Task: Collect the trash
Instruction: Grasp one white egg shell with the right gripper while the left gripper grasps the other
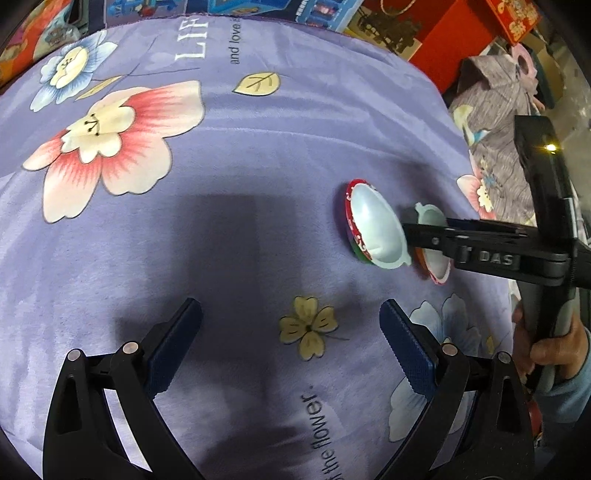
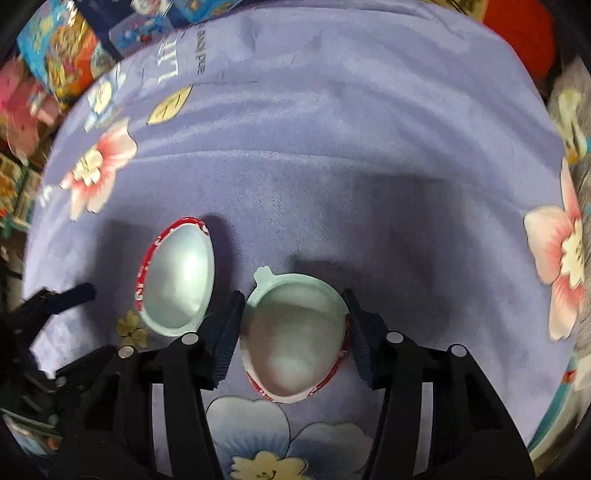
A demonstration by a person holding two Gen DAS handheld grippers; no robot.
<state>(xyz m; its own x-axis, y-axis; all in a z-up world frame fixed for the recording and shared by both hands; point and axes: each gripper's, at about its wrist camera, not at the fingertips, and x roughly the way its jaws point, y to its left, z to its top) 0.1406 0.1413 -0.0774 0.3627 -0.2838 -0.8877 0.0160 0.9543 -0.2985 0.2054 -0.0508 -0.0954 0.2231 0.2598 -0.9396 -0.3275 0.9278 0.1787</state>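
Two halves of an egg-shaped plastic shell, pale inside with red printed wrap outside, lie hollow side up on a purple floral blanket (image 2: pixel 332 166). My right gripper (image 2: pixel 292 295) points steeply down, and its blue pads press on both sides of the right half (image 2: pixel 295 332). In the left wrist view that gripper (image 1: pixel 413 225) reaches in from the right over the same half (image 1: pixel 430 218). The free half (image 2: pixel 181 280) lies just left of it, also seen in the left wrist view (image 1: pixel 373 229). My left gripper (image 1: pixel 290 306) hangs open over bare blanket, nearer than the free half.
The blanket (image 1: pixel 258 166) covers a rounded surface. Colourful printed boxes (image 1: pixel 258 11) line its far edge, and a red box (image 1: pixel 461 40) and grey patterned cloth (image 1: pixel 495 122) stand at the right. A hand (image 1: pixel 546 347) holds the right gripper's handle.
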